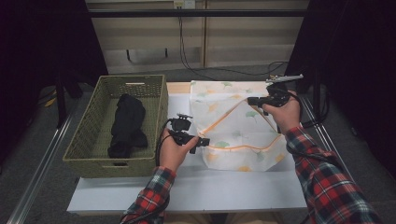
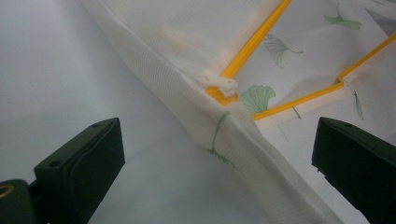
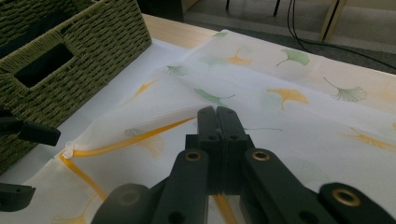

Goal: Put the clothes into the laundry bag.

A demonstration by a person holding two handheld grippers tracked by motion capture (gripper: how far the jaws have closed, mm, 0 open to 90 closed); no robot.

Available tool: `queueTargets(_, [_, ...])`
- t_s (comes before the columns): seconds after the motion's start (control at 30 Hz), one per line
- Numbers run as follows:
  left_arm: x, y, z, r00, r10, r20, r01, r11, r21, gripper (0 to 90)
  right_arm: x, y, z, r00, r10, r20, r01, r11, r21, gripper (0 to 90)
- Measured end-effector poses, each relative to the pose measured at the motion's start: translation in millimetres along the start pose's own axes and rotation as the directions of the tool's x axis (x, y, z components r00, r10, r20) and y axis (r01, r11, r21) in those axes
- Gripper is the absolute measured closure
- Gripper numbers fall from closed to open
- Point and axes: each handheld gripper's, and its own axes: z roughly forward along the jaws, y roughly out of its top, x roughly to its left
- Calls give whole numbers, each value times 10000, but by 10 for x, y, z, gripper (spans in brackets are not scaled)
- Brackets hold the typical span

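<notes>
A white mesh laundry bag (image 1: 233,128) printed with ginkgo leaves lies on the table, its orange zipper partly undone. My right gripper (image 1: 251,100) is shut on the bag's upper edge and holds that flap raised; in the right gripper view the jaws (image 3: 217,112) are pressed together where the fabric meets them. My left gripper (image 1: 205,141) stands open at the bag's near left corner. Its jaws straddle the bag's edge (image 2: 217,140) just short of the white zipper pull (image 2: 217,83), without touching it. The pull (image 3: 69,148) also shows beside the left gripper (image 3: 23,163).
A green woven basket (image 1: 116,164) stands left of the bag with a black garment (image 1: 127,123) inside; its handle wall (image 3: 70,60) is close to the bag. The white table (image 1: 187,191) has free room in front. Cables run along the floor behind.
</notes>
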Motion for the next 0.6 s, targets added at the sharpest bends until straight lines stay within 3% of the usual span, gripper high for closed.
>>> queueTargets(0.47, [-15, 15, -75, 10000, -46, -19, 46, 9999, -97, 18, 44, 46, -36, 9998, -124, -152, 123, 9999, -89, 900])
queueTargets(0.6, [-2, 65, -118, 9999, 127, -72, -127, 9999, -12, 15, 36, 46, -39, 9999, -55, -146, 55, 10000, -29, 900])
